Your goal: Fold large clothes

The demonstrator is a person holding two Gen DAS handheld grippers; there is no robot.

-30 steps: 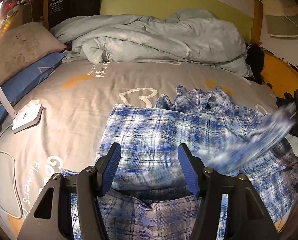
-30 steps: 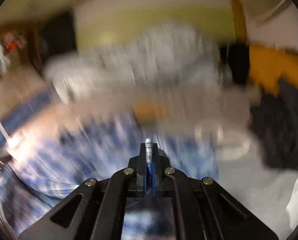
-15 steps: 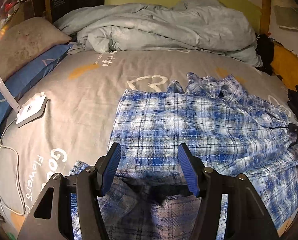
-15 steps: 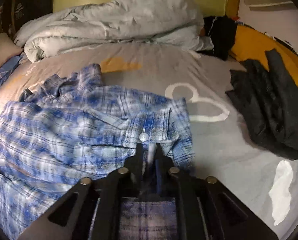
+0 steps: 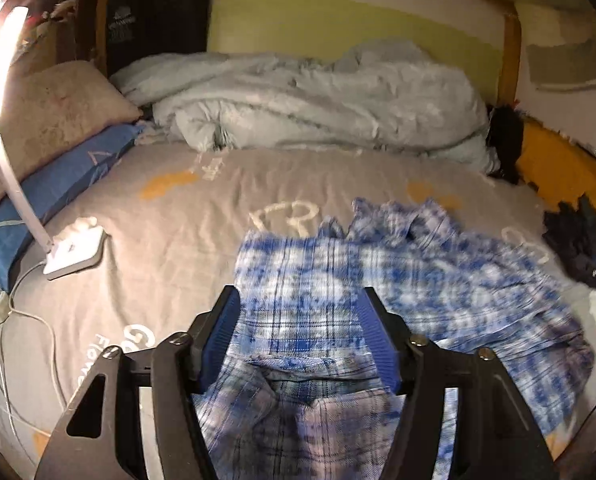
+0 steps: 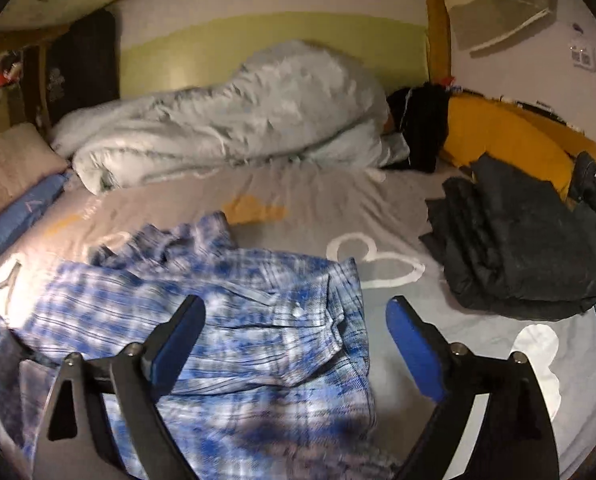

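Both hand-held grippers released, right (image 6: 294, 332) just opened, left (image 5: 299, 334) w/ shirt (image 5: 437, 280) loose between: risk = rumpled fold slumps on bed (image 5: 178, 216).

A blue-and-white plaid shirt (image 6: 234, 320) lies on a grey bed sheet (image 5: 170, 216) printed with white hearts and orange patches, beside a pale blue-grey duvet (image 5: 317, 108).

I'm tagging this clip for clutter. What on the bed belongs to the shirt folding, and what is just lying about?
Part of the job:
- blue plaid shirt, spread on the bed
- left gripper, jaws apart over the shirt
- right gripper, jaws just opened, nothing clamped

Lying about:
- crumpled duvet
- dark clothes pile
- desk lamp
- pillows
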